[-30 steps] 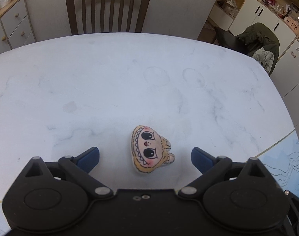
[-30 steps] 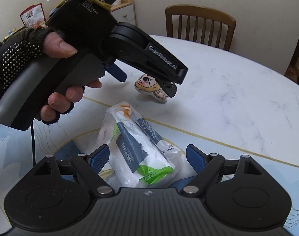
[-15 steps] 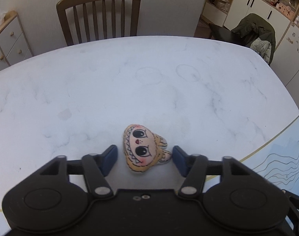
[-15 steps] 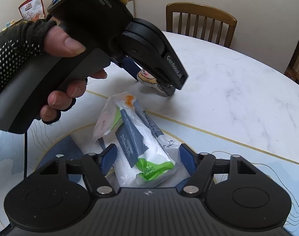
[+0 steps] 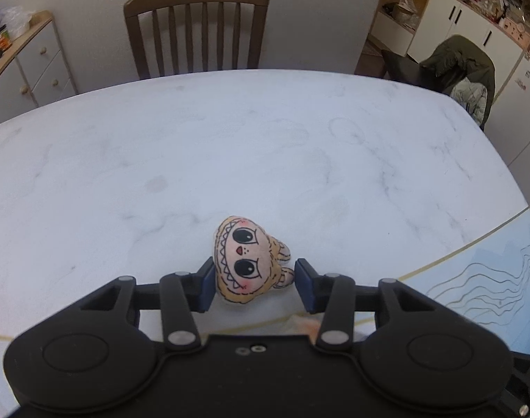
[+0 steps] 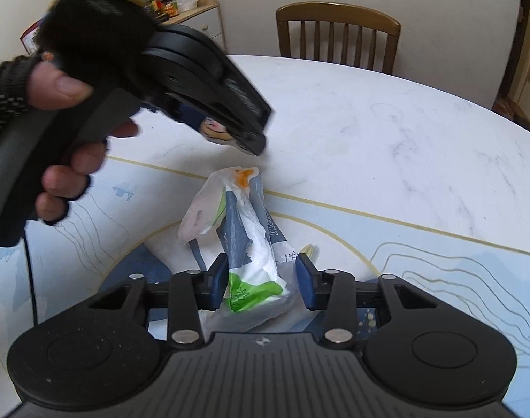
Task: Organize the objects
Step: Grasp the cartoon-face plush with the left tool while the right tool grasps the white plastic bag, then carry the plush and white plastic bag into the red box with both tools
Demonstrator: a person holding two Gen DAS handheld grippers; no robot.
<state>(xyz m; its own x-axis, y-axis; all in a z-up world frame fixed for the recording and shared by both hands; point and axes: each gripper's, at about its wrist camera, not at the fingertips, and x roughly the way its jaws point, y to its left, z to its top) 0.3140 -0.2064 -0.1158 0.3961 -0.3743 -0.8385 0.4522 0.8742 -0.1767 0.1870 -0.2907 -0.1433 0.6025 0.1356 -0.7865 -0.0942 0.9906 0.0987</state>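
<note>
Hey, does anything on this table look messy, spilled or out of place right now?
Nothing spilled or broken. The plush face toy lies on its side between the left gripper fingers, and the plastic packet in the right gripper is crumpled.

Soft cloth plush head (image 5: 248, 261), crinkly glossy plastic packet (image 6: 254, 254) — smooth marble-look table (image 5: 230, 160)

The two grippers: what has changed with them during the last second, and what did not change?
Both closed in. The left gripper narrowed around the plush face toy, its pads now at the toy's sides. The right gripper narrowed around the plastic packet, which looks raised at the far end. The marble table and wooden chair stayed as they were.
</note>
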